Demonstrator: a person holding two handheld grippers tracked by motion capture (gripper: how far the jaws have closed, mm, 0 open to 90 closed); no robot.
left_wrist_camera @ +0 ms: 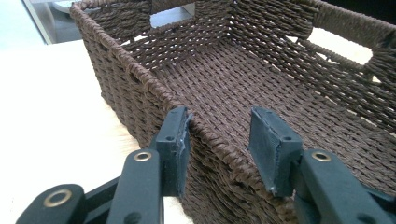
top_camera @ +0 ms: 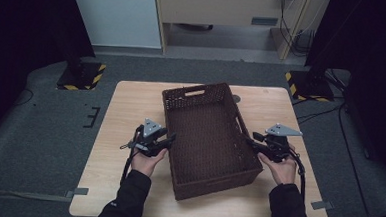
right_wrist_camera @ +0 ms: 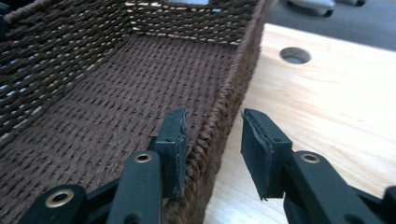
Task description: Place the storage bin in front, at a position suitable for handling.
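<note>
A dark brown woven basket [top_camera: 207, 134] with cut-out handles sits empty in the middle of the wooden table [top_camera: 131, 110], turned slightly askew. My left gripper [top_camera: 172, 137] straddles its left long rim. In the left gripper view the left gripper [left_wrist_camera: 219, 123] has one pad against the outside of the basket [left_wrist_camera: 243, 79] wall and the other hanging apart inside. My right gripper [top_camera: 252, 140] straddles the right long rim. In the right gripper view the right gripper [right_wrist_camera: 215, 122] has one pad at the inner side of the basket [right_wrist_camera: 107, 93] rim, and the outer pad stands off over the table.
A round hole [right_wrist_camera: 295, 55] is cut in the tabletop just beyond the basket's far right corner. Two black stands with yellow-and-black striped bases [top_camera: 82, 75] [top_camera: 307, 84] sit on the grey floor behind the table. Cables run along the floor at the right.
</note>
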